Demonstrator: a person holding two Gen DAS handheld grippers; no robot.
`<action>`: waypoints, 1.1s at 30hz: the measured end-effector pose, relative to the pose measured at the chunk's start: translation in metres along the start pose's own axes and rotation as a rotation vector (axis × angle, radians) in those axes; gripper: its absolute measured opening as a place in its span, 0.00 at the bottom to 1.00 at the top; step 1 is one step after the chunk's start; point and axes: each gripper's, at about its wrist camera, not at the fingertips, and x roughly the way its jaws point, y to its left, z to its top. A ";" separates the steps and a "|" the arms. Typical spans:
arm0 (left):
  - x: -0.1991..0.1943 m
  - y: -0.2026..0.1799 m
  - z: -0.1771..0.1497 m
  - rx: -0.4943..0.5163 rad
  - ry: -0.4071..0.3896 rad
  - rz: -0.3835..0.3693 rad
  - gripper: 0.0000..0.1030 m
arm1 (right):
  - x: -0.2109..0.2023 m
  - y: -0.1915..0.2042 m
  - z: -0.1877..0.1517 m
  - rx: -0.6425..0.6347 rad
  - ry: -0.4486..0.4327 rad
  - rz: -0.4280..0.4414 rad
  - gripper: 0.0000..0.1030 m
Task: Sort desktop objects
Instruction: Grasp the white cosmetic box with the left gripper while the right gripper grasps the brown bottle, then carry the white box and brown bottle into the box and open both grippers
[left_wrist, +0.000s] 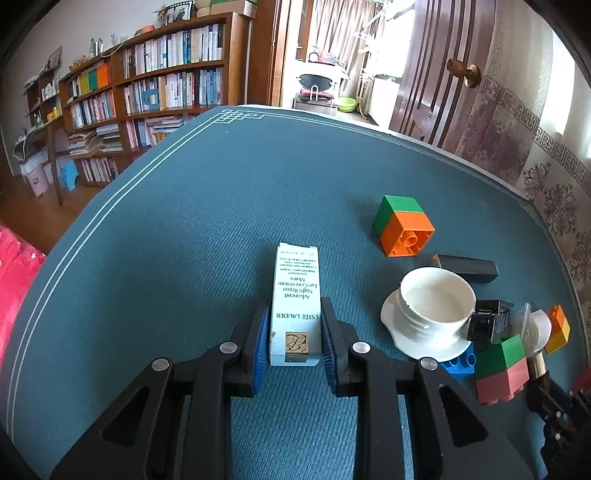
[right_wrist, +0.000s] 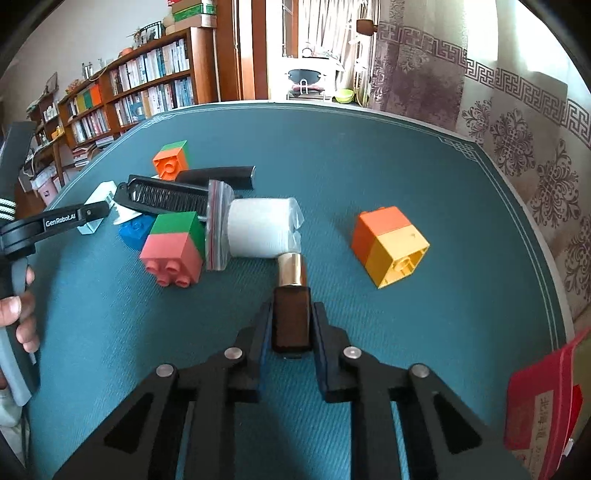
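Note:
My left gripper (left_wrist: 294, 325) is shut on a white Estée Lauder box (left_wrist: 294, 299) that lies flat on the teal table mat (left_wrist: 184, 229). My right gripper (right_wrist: 291, 314) is shut on a brown bottle (right_wrist: 291, 317) with a gold cap (right_wrist: 291, 269), lying on the mat. The left gripper also shows at the left of the right wrist view (right_wrist: 55, 221).
Nearby lie a green-orange block (left_wrist: 402, 225), a white cup on a saucer (left_wrist: 436, 302), a black case (left_wrist: 469, 267), a green-pink block (right_wrist: 175, 243), a blue block (right_wrist: 135, 229), a black comb (right_wrist: 166, 195), a bagged white roll (right_wrist: 258, 227) and an orange-yellow block (right_wrist: 388, 243). A red packet (right_wrist: 543, 398) sits right.

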 end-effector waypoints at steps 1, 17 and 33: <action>-0.001 0.001 -0.001 0.002 0.001 -0.003 0.26 | -0.002 -0.001 -0.001 0.007 0.002 0.007 0.21; -0.071 -0.020 -0.016 0.074 -0.065 -0.080 0.25 | -0.074 -0.021 -0.026 0.123 -0.082 0.063 0.21; -0.138 -0.157 -0.052 0.356 -0.081 -0.307 0.25 | -0.157 -0.104 -0.080 0.307 -0.206 -0.076 0.21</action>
